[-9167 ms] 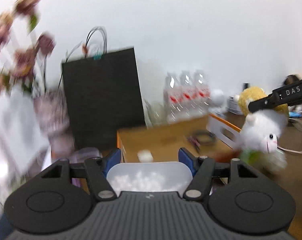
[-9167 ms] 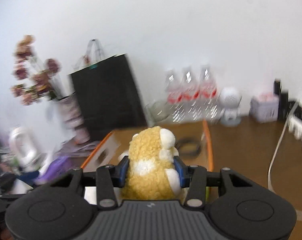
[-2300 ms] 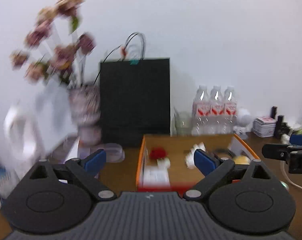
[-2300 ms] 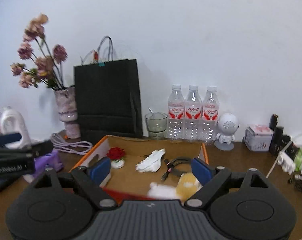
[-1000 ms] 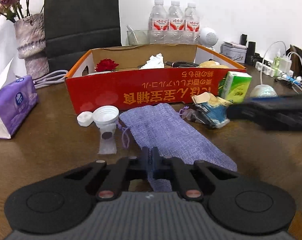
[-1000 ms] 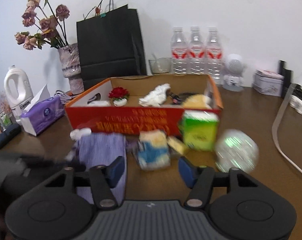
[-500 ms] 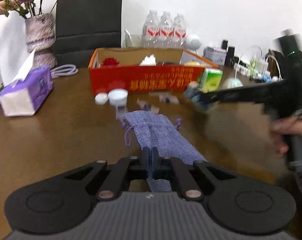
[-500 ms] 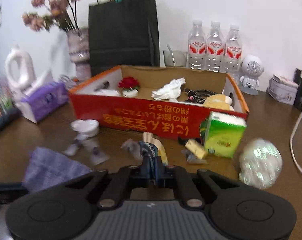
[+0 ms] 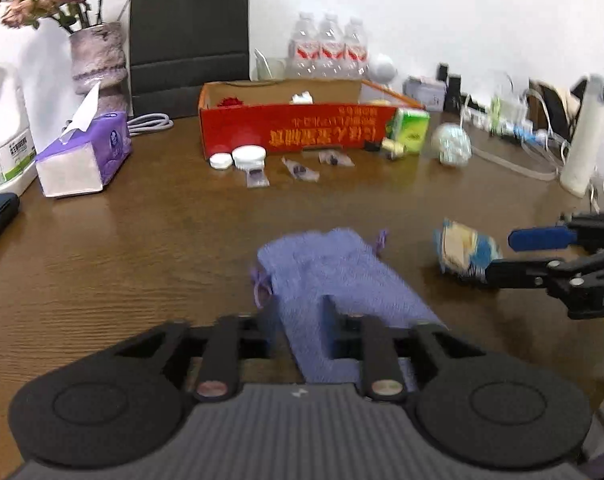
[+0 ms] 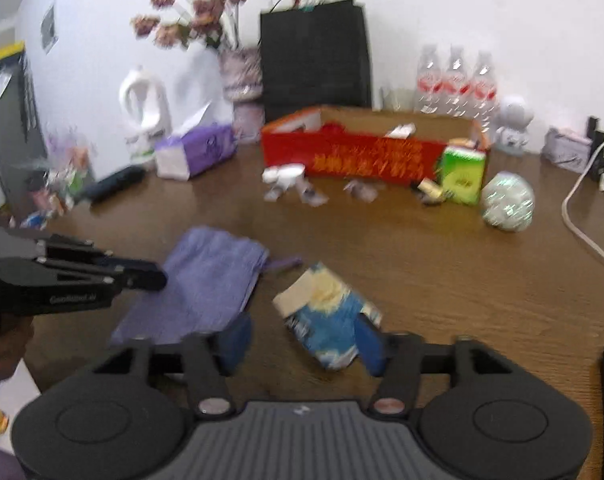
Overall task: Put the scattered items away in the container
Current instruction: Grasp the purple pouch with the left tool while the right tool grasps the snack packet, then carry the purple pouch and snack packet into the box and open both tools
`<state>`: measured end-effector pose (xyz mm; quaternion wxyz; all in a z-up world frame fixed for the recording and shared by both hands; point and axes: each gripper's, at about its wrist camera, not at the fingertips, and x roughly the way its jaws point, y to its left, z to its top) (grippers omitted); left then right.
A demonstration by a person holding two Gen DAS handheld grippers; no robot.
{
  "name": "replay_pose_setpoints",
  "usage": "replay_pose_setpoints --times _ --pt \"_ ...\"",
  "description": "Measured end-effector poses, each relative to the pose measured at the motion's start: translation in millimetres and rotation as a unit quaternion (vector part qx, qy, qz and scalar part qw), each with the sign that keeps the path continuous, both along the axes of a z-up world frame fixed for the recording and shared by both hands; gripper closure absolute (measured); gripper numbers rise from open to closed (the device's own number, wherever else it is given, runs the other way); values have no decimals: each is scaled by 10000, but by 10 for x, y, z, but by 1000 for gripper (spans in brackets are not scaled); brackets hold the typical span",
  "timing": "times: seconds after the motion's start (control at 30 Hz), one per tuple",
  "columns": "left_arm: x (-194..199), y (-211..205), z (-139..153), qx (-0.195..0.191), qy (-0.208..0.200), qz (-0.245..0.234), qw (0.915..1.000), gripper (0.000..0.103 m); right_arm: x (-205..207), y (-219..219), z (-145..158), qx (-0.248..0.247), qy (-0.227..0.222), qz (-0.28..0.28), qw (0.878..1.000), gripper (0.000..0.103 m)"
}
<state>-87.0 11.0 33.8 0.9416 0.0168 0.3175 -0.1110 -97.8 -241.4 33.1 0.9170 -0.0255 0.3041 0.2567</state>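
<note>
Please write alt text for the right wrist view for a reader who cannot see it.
The open right gripper straddles a blue snack packet lying on a brown table. A purple pouch lies to its left under the left gripper; a red box stands farther back.

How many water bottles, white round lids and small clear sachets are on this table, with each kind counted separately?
water bottles: 3
white round lids: 2
small clear sachets: 3
Total: 8
</note>
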Motion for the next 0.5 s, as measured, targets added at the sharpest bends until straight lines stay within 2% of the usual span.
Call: replay_pose_setpoints --times 0.03,0.1,0.23,0.27,0.3,0.37,0.4,0.43,0.5 --pt "30 -20 3 -48 -52 43 10000 48 32 -19 3 9 -24 -76 10000 43" --pt "146 -81 -12 -44 -14 172 9998 41 134 -51 -17 11 -66 -149 9999 44" --pt "364 -184 -119 16 318 383 9988 37 395 15 -104 -267 17 23 9996 48" --pt "377 -203 -146 24 316 380 9988 37 455 58 -149 -402 93 58 9991 51" --pt "373 -233 -163 103 271 386 9988 38 488 80 -175 -437 142 100 9989 64" --pt "338 -283 -184 229 158 322 9991 49 499 93 -191 -301 249 131 9992 75" --pt "312 -296 -188 217 106 287 9993 59 484 114 -194 -302 251 123 9992 84" --pt "283 -308 -188 211 69 292 9993 74 460 133 -199 -299 223 139 9992 86" --pt "227 -342 -188 173 29 318 9993 89 408 144 -214 -240 180 11 9995 87"
